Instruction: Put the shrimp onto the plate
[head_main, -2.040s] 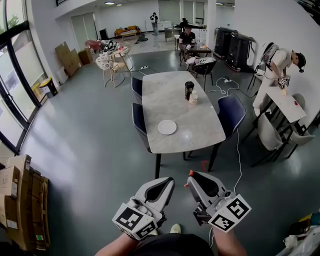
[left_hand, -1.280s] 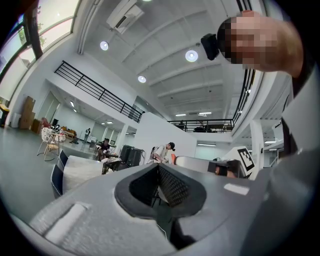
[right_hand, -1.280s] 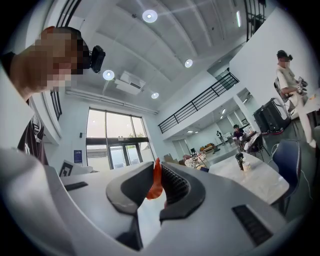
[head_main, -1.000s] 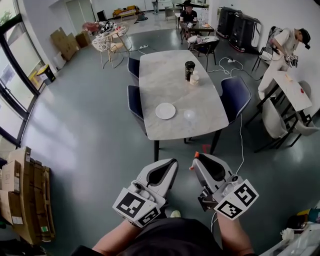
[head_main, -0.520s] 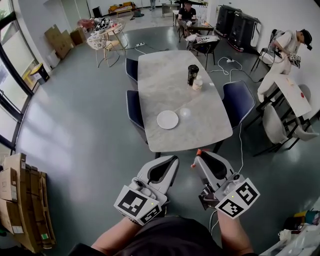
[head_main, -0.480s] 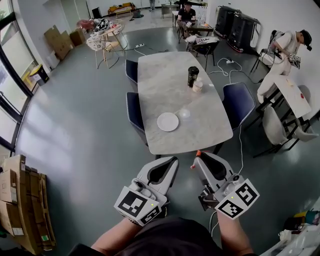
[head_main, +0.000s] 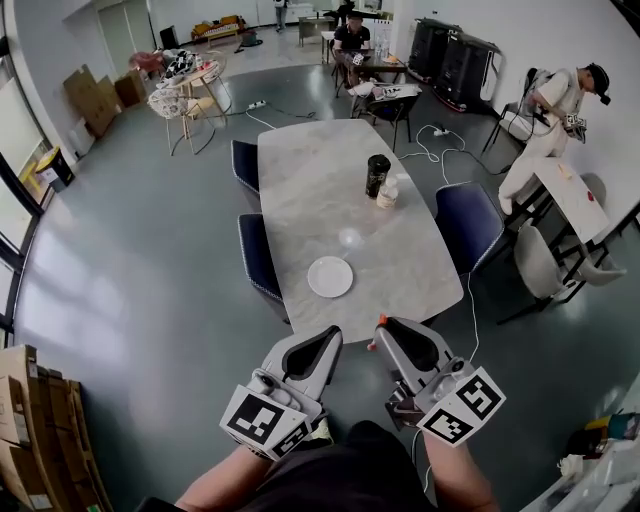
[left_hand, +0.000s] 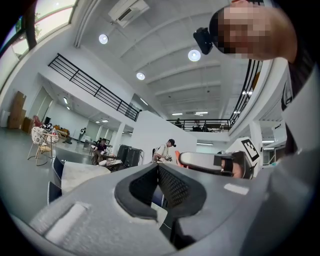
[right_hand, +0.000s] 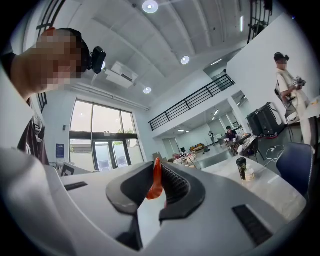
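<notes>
The right gripper (head_main: 380, 338) pinches the orange shrimp (right_hand: 156, 181) at its jaw tips; the left gripper (head_main: 333, 338) is pressed together, empty. The white plate (head_main: 330, 277) sits ahead, on the near end of the table (head_main: 310, 190)

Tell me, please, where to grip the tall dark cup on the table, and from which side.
Probably its mid-body, level, from the left: the dark cup stands upright and a small bottle crowds its near right side. Use the empty left gripper.
</notes>
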